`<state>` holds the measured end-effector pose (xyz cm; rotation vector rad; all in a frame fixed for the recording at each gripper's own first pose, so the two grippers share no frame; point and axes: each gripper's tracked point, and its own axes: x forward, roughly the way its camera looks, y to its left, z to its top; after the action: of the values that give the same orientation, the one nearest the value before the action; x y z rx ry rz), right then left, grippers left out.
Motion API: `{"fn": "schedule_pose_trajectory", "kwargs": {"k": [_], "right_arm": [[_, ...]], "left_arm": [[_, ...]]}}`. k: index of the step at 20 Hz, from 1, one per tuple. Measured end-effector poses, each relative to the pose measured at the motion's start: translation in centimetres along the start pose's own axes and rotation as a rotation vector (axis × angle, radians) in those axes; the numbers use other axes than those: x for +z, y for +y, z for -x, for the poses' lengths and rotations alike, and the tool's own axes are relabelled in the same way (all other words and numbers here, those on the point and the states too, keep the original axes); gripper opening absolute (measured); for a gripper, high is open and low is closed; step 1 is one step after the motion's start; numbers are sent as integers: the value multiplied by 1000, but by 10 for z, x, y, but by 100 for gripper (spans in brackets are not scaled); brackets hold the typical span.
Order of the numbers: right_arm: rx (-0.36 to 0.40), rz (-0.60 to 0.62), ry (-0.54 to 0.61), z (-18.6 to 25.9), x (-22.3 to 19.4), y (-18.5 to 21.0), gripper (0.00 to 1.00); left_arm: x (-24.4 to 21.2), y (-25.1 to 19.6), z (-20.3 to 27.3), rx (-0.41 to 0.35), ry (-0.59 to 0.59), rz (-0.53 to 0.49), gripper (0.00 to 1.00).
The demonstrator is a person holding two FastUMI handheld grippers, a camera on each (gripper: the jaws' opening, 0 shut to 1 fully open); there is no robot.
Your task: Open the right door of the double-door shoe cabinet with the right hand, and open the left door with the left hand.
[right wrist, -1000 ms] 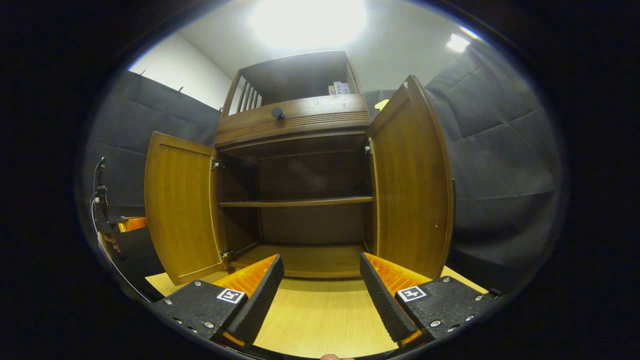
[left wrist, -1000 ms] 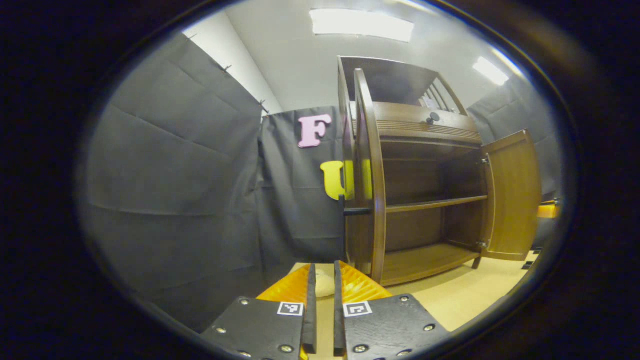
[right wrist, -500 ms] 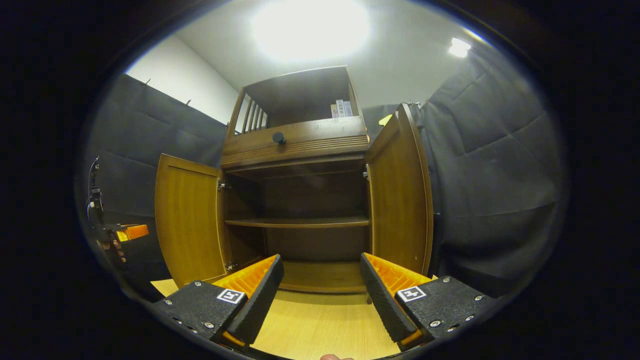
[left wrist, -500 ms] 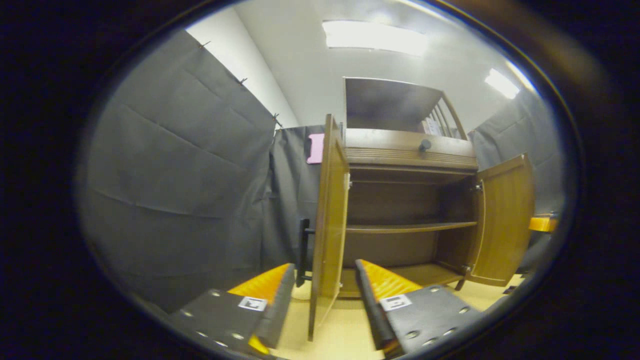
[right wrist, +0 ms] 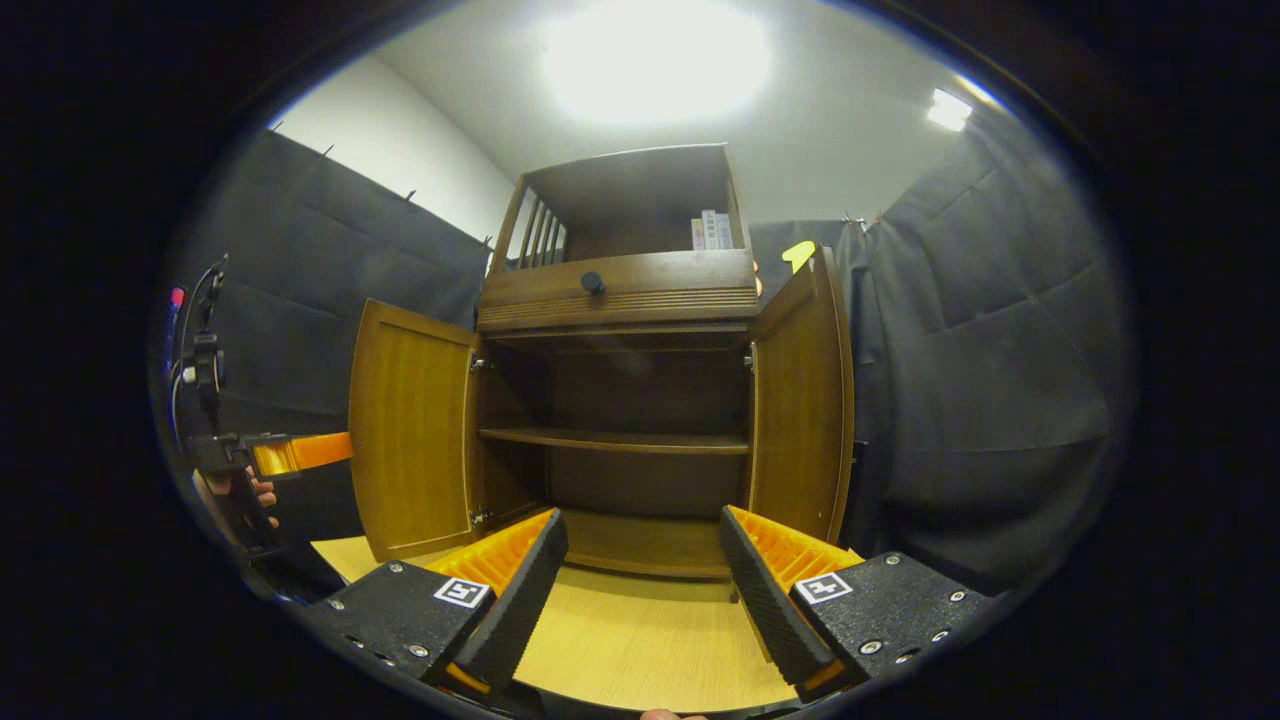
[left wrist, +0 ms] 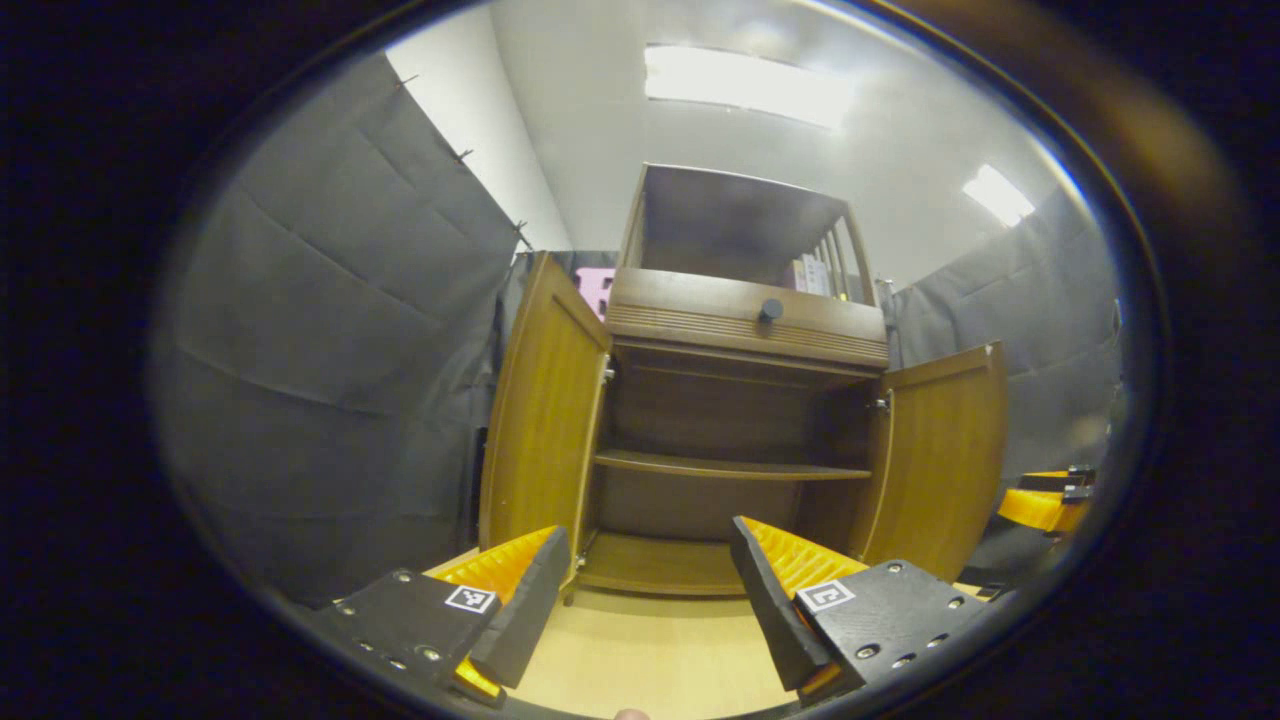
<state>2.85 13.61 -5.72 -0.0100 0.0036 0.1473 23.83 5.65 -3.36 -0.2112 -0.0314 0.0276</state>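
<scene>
The brown wooden shoe cabinet [left wrist: 745,330] [right wrist: 620,300] stands straight ahead with both doors swung wide. In the left gripper view the left door [left wrist: 540,400] and right door [left wrist: 940,460] flank an empty inner shelf [left wrist: 730,466]. My left gripper [left wrist: 650,530] is open and holds nothing, a short way in front of the cabinet's base. My right gripper [right wrist: 642,514] is also open and holds nothing, facing the left door [right wrist: 410,430] and right door [right wrist: 800,400]. Each view also catches the other gripper at its edge: the right gripper [left wrist: 1040,497] and the left gripper [right wrist: 300,452], held by a hand [right wrist: 262,490].
A drawer with a dark round knob [left wrist: 770,309] [right wrist: 593,283] sits above the doors, and an open top shelf holds small items [right wrist: 708,230]. The light wooden surface [right wrist: 640,640] runs from the grippers to the cabinet. Dark cloth walls close in on both sides.
My left gripper's fingers went from shut to open, and it drew back and turned from the left door's edge to face the cabinet front. My right gripper backed away a little, still open.
</scene>
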Motion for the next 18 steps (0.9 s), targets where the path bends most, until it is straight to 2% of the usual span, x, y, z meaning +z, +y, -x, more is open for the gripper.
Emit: {"fn": "schedule_pose_trajectory", "kwargs": {"k": [3,5,6,7,8,11,14,15,16,17,18], "right_arm": [[38,-48,-13,11,1,13,95],[45,-80,-13,15,-2,13,95],[37,-86,-17,15,-1,10,95],[26,-94,-16,15,-2,7,95],[20,-105,-16,15,-5,5,95],[34,-135,-5,13,-10,10,95],[29,-115,26,11,-22,11,95],[22,-98,36,9,-24,12,95],[12,-84,42,9,-26,13,95],[0,-75,40,10,-25,13,95],[-2,-71,30,11,-24,13,95]], "left_arm": [[1,-2,3,-18,-2,-36,98],[5,-5,4,-37,-13,-44,98],[5,-6,5,-42,-15,-50,87],[7,-6,7,-40,-21,-59,87],[8,-7,7,-36,-30,-72,97],[6,-4,4,-10,-36,-103,97],[2,-4,7,-19,-19,-103,87],[3,-5,8,-28,-22,-92,98],[3,-7,9,-40,-18,-83,87],[2,-8,8,-55,-14,-81,93],[2,-6,5,-62,-7,-88,93]]}}
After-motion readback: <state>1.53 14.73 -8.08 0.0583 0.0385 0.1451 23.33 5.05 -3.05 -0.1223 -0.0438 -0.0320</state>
